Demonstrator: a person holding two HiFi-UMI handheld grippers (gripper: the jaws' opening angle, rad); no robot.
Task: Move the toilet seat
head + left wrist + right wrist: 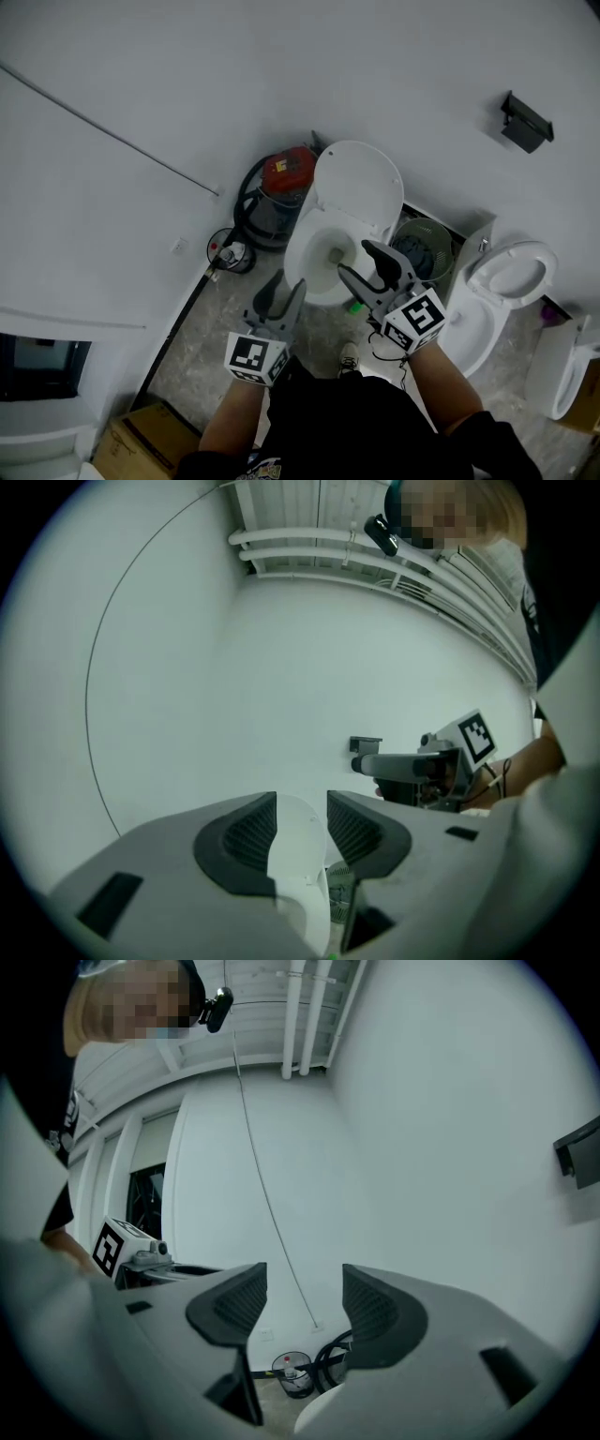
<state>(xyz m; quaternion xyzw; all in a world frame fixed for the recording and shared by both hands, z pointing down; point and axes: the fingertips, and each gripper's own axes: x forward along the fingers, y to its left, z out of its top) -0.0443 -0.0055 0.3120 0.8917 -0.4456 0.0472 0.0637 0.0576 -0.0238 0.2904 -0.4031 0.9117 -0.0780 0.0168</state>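
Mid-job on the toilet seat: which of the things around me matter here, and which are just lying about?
For the job: raised white oval toilet seat; white ceramic bowl under it; left gripper; right gripper.
Lying about: red vacuum cleaner with black hose; small black round bin; grey-green mesh basket; second white toilet; brown cardboard box.
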